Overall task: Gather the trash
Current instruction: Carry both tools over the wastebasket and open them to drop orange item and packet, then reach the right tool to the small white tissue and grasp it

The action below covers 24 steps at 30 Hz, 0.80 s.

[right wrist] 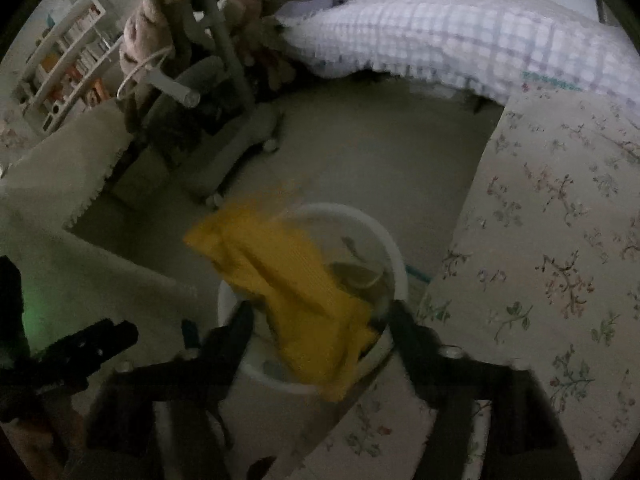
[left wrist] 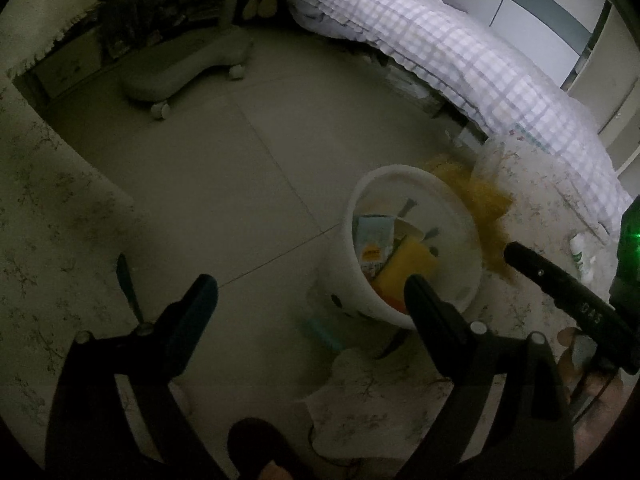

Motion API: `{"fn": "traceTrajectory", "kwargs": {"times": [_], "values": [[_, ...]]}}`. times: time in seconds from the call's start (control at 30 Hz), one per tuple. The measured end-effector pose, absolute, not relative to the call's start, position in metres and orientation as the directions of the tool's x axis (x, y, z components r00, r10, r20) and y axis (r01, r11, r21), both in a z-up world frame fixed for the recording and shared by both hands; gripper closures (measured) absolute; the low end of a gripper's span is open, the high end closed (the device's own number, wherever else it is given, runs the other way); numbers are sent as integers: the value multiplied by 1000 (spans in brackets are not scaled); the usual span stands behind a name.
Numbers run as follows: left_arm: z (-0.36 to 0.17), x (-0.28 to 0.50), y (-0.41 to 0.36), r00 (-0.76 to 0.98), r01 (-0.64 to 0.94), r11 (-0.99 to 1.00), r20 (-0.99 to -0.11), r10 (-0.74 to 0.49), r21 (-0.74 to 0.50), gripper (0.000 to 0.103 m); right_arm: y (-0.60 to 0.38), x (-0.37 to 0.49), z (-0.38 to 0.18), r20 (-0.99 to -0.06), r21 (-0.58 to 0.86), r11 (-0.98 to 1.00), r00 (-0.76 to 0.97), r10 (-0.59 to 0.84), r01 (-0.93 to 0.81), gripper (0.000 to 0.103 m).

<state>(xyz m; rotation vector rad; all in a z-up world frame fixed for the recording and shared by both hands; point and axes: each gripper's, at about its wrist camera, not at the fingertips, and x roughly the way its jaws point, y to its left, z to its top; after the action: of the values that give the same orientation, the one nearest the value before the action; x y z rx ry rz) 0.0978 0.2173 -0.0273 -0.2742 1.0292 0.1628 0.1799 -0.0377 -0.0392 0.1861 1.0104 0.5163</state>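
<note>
- Spreading across the top of both views, the bed [left wrist: 460,52] with its checked quilt [right wrist: 460,40] is the largest thing; its far end is cut off by the round edge of the lens.
- The floral tablecloth [right wrist: 560,248] fills the right side of the right wrist view, and its lower edge runs out of view behind the gripper body.
- The pale tiled floor [left wrist: 224,176] is dim, and little detail shows beyond the tile seams.
- A grey wheeled chair base [left wrist: 180,76] stands at the far side; what hangs over it is too dark to name.
- The white bin [left wrist: 416,252] stands on the floor just beside the cloth-covered table, its lower part hidden by the left gripper's finger.
- Inside the bin lie a printed packet [left wrist: 374,244] and other scraps I cannot make out.
- The yellow trash [right wrist: 292,292], a blurred sheet or bag, sits over the bin's rim between the right gripper's fingers; whether the pads touch it I cannot tell, because of the blur.
- The right gripper [right wrist: 320,316] has its jaws parted above the bin, with the yellow piece in the gap.
- The left gripper [left wrist: 312,292] has its jaws released wide, with nothing between them.
- A dark slipper toe [left wrist: 256,440] shows at the bottom edge, mostly cut off.
</note>
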Motion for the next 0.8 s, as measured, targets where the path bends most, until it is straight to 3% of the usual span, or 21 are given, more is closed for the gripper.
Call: {"fn": "traceTrajectory", "kwargs": {"times": [0.8], "values": [[-5,105,143,533,-127,976,-842,-83,-177,1,-152,152,0,-805,214,962,529,271,-168,29]]}}
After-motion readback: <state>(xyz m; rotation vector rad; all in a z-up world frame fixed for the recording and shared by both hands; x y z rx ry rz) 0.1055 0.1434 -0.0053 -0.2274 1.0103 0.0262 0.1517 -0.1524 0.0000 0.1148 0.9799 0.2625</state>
